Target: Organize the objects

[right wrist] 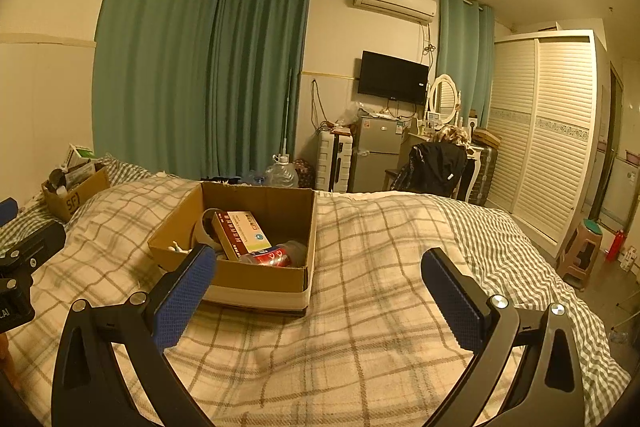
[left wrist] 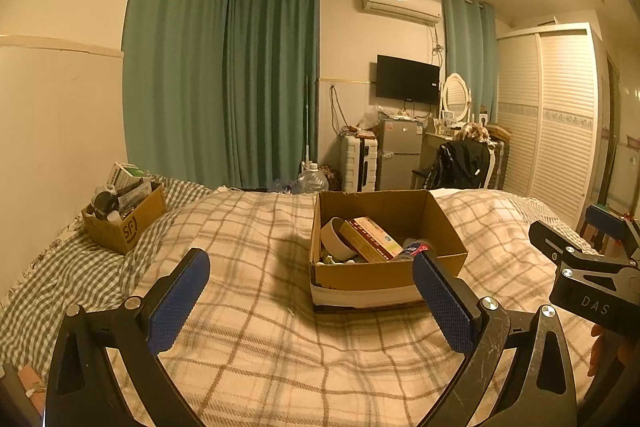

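Note:
An open cardboard box (left wrist: 384,277) sits on the plaid bed (left wrist: 256,339). It holds a red and white carton (left wrist: 372,239), a white bowl (left wrist: 334,239) and a red-labelled bottle (left wrist: 416,249). The same box shows in the right wrist view (right wrist: 260,277), with the carton (right wrist: 240,233) and bottle (right wrist: 276,255). A second box (left wrist: 126,225), full of small items, stands at the far left by the wall; it also shows in the right wrist view (right wrist: 76,195). My left gripper (left wrist: 312,267) is open and empty, just short of the near box. My right gripper (right wrist: 320,267) is open and empty, to the box's right.
The right gripper's body (left wrist: 592,279) shows at the right edge of the left wrist view. Beyond the bed's foot stand a water jug (left wrist: 312,181), a suitcase (left wrist: 360,159), a small fridge (left wrist: 400,155), a chair (left wrist: 460,163) and a wardrobe (left wrist: 548,115). A stool (right wrist: 580,251) stands on the floor to the right.

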The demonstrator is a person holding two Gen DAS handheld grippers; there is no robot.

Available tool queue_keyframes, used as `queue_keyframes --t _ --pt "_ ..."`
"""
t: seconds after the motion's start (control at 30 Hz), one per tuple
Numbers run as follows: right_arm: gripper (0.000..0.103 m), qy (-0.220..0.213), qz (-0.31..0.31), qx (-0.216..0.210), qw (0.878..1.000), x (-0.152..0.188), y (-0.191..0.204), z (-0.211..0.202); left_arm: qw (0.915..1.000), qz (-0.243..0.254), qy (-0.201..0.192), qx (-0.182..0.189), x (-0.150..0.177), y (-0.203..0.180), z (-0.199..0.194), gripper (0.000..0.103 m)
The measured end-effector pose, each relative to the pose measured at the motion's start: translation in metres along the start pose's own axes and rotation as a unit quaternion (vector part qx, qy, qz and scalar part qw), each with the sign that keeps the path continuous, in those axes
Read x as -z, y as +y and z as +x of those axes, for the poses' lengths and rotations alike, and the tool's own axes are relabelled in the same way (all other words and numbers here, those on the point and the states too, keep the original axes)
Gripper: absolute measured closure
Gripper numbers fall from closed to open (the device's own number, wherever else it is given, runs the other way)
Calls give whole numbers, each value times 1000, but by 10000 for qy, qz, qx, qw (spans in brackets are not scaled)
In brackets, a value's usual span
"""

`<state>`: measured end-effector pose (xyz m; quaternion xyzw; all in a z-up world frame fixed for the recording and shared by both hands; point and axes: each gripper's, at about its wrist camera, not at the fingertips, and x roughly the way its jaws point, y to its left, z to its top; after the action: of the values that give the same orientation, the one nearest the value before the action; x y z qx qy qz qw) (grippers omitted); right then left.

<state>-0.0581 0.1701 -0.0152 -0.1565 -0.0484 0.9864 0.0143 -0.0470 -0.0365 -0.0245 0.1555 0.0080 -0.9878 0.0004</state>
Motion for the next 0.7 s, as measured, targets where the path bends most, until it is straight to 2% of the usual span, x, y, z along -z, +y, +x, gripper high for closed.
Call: queue_keyframes --t 0.47,0.7 --pt "0 16 11 24 10000 2 1 0 9999 20 -14 118 1 0 -1 0" --pt "0 19 14 36 10000 3 1 0 10000 57 -5 2 2 -1 0 0"
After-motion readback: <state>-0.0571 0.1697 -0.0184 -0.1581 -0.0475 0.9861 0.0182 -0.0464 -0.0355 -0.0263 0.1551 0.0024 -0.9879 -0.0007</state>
